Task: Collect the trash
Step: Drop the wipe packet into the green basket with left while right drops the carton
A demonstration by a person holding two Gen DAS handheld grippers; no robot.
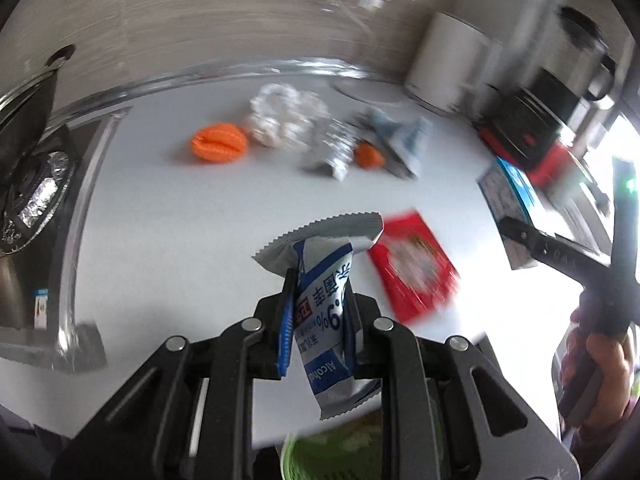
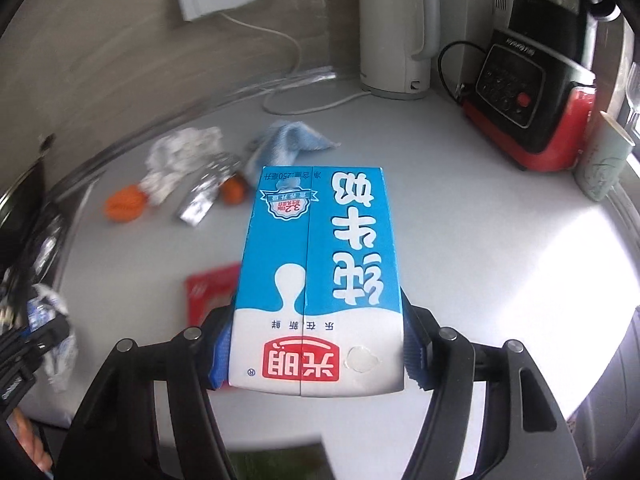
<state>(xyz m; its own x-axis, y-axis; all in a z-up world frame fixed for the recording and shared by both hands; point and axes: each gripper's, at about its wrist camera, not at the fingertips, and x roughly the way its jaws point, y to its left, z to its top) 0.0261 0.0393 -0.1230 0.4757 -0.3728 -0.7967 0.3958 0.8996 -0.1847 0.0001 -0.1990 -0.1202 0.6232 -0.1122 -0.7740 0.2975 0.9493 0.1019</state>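
Note:
My left gripper [image 1: 320, 316] is shut on a grey and blue alcohol wipe packet [image 1: 326, 300], held above the white counter [image 1: 168, 240]. My right gripper [image 2: 320, 354] is shut on a blue and white milk carton [image 2: 320, 272], also held above the counter; the carton shows in the left wrist view [image 1: 508, 200] at the right. On the counter lie a red wrapper [image 1: 414, 264], a silver foil wrapper [image 1: 332, 148], crumpled white tissue [image 1: 284, 116], an orange ribbed piece [image 1: 219, 142], a small orange piece [image 1: 369, 155] and a blue cloth [image 2: 288, 146].
A white kettle [image 2: 394, 28] with its cord and a black and red appliance [image 2: 528, 96] stand at the back right. A pale cup [image 2: 604, 160] is at the far right. A stove with foil [image 1: 36, 196] is at the left. A green container [image 1: 332, 456] sits below the left gripper.

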